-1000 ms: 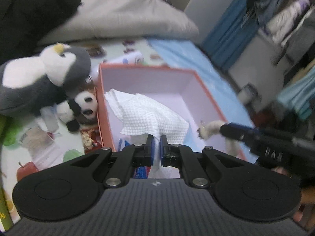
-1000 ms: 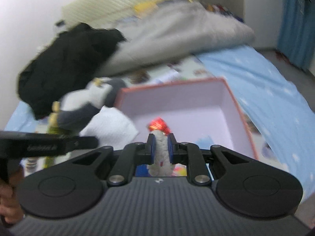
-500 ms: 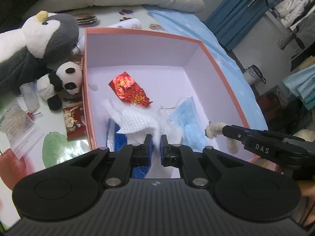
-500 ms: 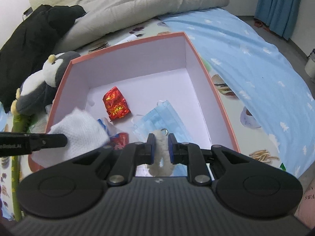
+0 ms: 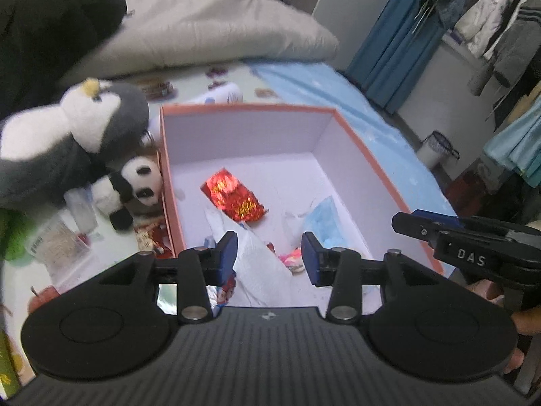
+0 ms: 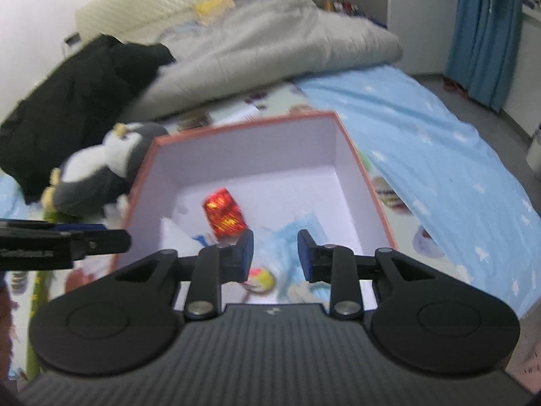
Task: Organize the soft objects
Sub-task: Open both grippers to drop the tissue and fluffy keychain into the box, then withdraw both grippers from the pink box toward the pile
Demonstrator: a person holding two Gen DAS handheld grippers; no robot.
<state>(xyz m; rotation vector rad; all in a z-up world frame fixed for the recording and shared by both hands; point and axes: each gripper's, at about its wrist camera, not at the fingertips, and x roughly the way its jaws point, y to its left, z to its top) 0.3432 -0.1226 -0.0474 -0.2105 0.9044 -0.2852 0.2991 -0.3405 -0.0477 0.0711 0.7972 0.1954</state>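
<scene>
An orange-rimmed box (image 5: 248, 107) with a white inside stands on the bed. In it lie a red foil packet (image 5: 232, 196), a blue face mask (image 5: 323, 221) and a white waffle cloth (image 5: 262, 267). My left gripper (image 5: 268, 252) hangs over the box's near end, its jaws opening, and the cloth lies loose below them, not pinched. My right gripper (image 6: 275, 253) is also opening over the box (image 6: 243, 126), above the mask (image 6: 287, 237). A small white fluffy piece (image 6: 299, 290) lies under it, free of the pads. Each view shows the other gripper at its edge.
A grey and white penguin plush (image 5: 81, 128) and a small panda plush (image 5: 135, 186) lie just left of the box, among packets and a small bottle. A grey duvet (image 5: 209, 23) and a black garment (image 6: 77, 91) are piled behind. A light-blue sheet (image 6: 432, 142) covers the right side.
Both grippers went from shut to open. The left let go of the white cloth and the right let go of the white fluffy piece; both now lie in the box.
</scene>
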